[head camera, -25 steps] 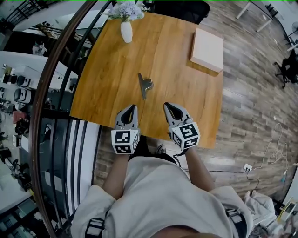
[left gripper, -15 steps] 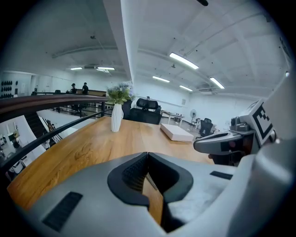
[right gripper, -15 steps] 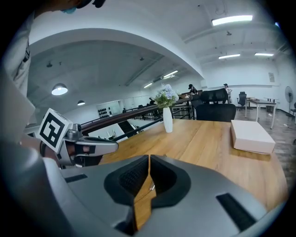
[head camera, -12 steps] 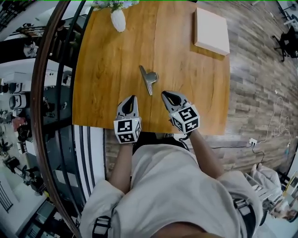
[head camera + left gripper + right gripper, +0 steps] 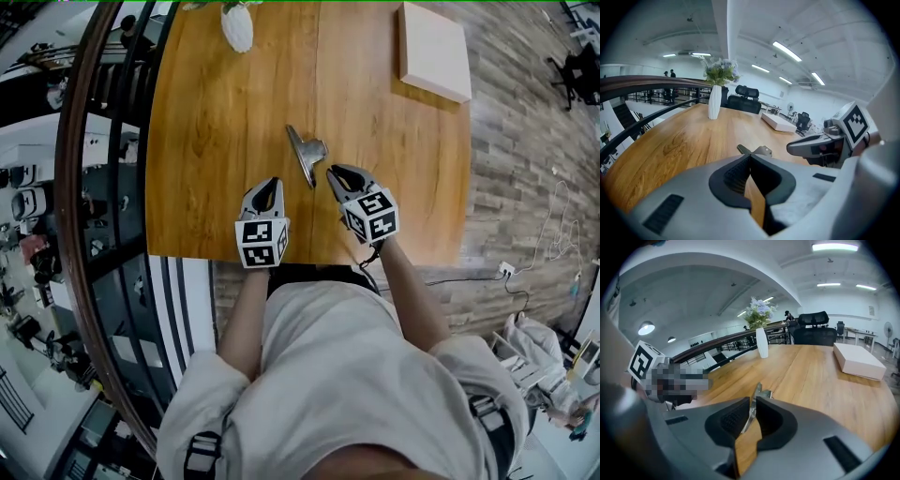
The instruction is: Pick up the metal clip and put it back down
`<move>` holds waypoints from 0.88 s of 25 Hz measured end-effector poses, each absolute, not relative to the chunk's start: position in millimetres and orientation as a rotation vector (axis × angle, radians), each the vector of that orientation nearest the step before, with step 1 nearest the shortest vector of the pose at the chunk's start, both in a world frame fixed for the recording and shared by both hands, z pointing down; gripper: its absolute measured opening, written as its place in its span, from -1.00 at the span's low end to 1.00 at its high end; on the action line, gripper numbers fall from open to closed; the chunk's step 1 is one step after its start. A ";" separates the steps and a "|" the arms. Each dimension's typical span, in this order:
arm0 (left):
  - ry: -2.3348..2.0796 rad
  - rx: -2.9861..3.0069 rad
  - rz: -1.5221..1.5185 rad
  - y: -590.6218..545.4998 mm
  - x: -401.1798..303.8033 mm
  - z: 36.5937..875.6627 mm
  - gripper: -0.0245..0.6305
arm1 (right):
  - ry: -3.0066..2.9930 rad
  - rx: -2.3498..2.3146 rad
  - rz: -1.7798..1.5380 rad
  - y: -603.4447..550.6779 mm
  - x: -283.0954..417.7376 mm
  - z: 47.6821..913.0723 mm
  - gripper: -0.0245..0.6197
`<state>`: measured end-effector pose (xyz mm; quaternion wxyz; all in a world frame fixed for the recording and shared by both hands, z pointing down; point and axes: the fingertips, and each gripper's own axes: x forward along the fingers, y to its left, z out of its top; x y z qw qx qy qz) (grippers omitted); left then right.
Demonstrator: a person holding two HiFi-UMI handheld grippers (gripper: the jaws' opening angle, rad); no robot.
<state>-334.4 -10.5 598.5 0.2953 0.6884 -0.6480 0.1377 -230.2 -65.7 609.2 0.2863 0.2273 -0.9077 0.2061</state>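
Observation:
The metal clip (image 5: 307, 155) lies flat on the wooden table (image 5: 216, 122), its handle toward the far side. My right gripper (image 5: 333, 172) is shut and empty, its tips just short of the clip's near end. In the right gripper view the clip (image 5: 759, 393) shows right past the closed tips (image 5: 752, 401). My left gripper (image 5: 274, 184) is shut too, a little left of the clip and nearer the table's front edge. From the left gripper view the clip (image 5: 757, 150) lies ahead of the tips (image 5: 750, 155), with the right gripper (image 5: 811, 146) beside it.
A white vase (image 5: 237, 24) with flowers stands at the table's far left. A flat white box (image 5: 434, 52) lies at the far right corner. A dark curved railing (image 5: 75, 187) runs along the left. The table's near edge (image 5: 309, 264) is just behind both grippers.
Both grippers have moved forward and down over the table toward the clip. The right tips now sit close to its near end. The clip has not moved.

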 end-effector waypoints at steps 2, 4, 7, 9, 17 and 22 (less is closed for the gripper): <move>-1.713 1.840 0.369 -17.9 -337.4 601.3 -0.85 | -2.423 0.638 0.616 -75.8 -233.3 614.2 -0.82; -1.704 1.845 0.376 -23.8 -341.3 603.3 -0.85 | -2.410 0.643 0.656 -83.5 -238.5 620.5 -0.67; -1.689 1.850 0.384 -30.2 -348.1 604.9 -0.85 | -2.384 0.641 0.674 -91.8 -246.2 628.8 -0.49; -1.677 1.853 0.387 -32.0 -352.3 606.8 -0.85 | -2.373 0.654 0.699 -96.1 -250.0 633.0 -0.47; -1.628 1.873 0.411 -32.2 -357.7 612.3 -0.85 | -2.326 0.681 0.834 -104.4 -261.7 659.4 -0.36; -1.592 1.878 0.420 -26.5 -353.1 615.2 -0.85 | -2.304 0.674 0.841 -102.2 -263.3 671.1 -0.36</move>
